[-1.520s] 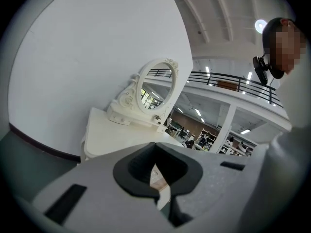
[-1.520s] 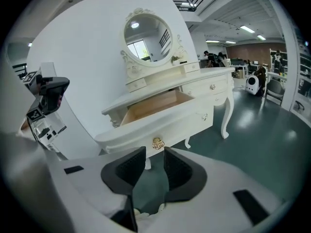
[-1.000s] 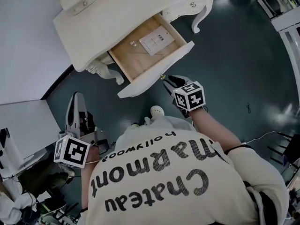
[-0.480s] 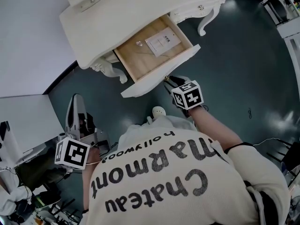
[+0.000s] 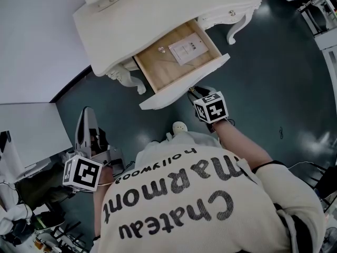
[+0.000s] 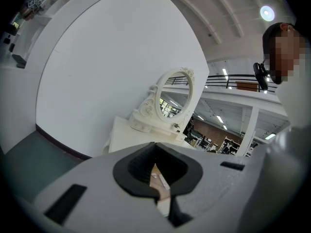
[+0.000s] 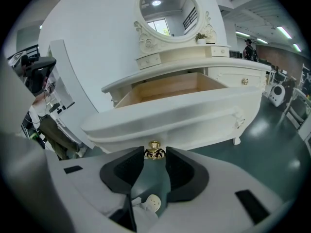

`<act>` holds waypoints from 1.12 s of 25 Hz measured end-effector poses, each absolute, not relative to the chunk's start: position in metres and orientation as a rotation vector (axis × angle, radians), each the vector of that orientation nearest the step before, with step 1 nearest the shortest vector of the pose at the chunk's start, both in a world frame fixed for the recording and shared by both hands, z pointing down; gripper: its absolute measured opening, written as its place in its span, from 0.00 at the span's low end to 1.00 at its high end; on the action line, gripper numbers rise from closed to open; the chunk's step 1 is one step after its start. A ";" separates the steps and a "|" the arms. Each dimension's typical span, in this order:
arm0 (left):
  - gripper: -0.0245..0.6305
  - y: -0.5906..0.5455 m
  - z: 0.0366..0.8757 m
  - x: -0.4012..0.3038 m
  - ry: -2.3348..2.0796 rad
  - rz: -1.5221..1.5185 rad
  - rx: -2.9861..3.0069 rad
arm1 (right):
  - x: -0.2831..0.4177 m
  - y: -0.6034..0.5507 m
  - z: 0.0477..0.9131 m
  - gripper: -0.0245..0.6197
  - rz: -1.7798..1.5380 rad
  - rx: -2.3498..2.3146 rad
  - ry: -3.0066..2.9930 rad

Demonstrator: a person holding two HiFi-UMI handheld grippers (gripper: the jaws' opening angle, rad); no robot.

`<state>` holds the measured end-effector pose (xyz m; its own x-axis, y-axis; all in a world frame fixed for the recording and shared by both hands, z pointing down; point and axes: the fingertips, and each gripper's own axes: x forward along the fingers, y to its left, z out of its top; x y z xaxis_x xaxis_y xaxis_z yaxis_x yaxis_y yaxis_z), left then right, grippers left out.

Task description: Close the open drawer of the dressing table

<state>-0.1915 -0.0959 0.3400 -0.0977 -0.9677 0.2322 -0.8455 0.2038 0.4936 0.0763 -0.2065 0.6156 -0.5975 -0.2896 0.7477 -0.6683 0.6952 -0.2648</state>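
One drawer [image 5: 184, 83] stands pulled well out of the table [image 5: 158, 20], front panel toward the person; a white card [image 5: 185, 48] lies on its wood floor

Knob [image 7: 154, 151] – gold and dark, at mid-front of the drawer, under the panel's lower edge

Right gripper [image 7: 155, 154] sits right at the drawer front, jaws drawn in on the knob, one pad on each side. Pads look to touch it; how firm the pinch is I can't say. Likely reason: a hold on the knob lets the push run straight along the slides, so the drawer won't skew

Left gripper [image 6: 155, 148] hangs low, well back from the drawer on the person's left, jaws together on nothing; the drawer shows only through the slit between its pads. Judged parked, out of the push line

Closing not yet done: the drawer's full depth is open
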 end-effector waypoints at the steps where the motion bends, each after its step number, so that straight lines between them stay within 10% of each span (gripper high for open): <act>1: 0.05 -0.095 0.341 -0.193 -1.985 -0.322 1.676 | 0.075 -0.208 0.616 0.28 0.700 0.729 -2.204; 28: 0.05 -0.105 0.342 -0.185 -1.992 -0.326 1.687 | 0.059 -0.220 0.625 0.26 0.609 0.636 -2.201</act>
